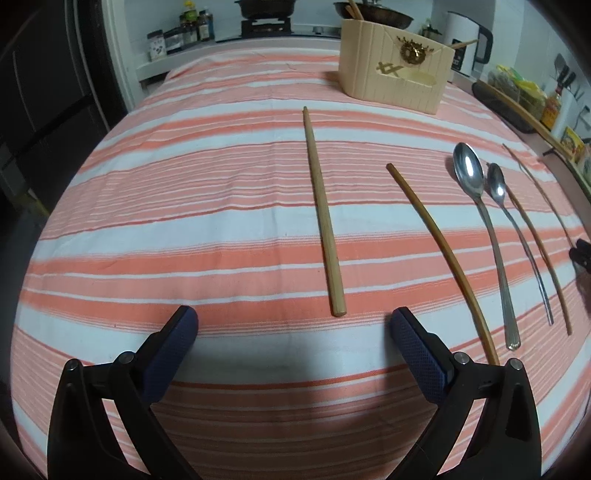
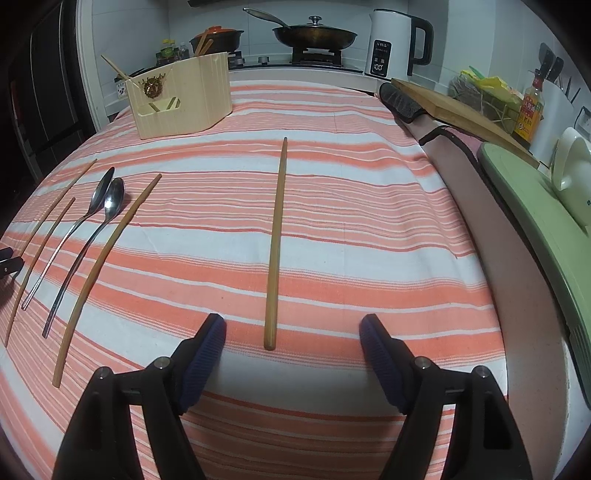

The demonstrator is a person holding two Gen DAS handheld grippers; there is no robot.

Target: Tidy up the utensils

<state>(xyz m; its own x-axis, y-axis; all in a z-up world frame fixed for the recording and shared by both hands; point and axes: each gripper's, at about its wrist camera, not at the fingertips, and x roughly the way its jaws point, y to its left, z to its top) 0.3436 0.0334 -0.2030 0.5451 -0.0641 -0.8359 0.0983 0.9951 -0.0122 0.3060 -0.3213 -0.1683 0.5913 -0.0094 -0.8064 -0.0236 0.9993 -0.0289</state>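
Several wooden chopsticks and two steel spoons lie on a striped cloth. In the left wrist view a light chopstick [image 1: 322,212] lies ahead of my open, empty left gripper [image 1: 294,319], with a darker chopstick [image 1: 441,254], a large spoon [image 1: 484,229] and a small spoon [image 1: 517,229] to its right. In the right wrist view a chopstick [image 2: 276,243] lies straight ahead of my open, empty right gripper [image 2: 293,326]; the spoons [image 2: 79,236] and other chopsticks [image 2: 105,273] lie to the left. A beige utensil holder [image 1: 395,70] [image 2: 181,98] stands at the far side with chopsticks in it.
A stove with pans [image 2: 314,35], a white kettle [image 2: 397,42], a cutting board [image 2: 458,107], a sauce bottle [image 2: 530,112] and a green appliance [image 2: 535,206] line the back and right side. Jars [image 1: 184,33] stand at the back left.
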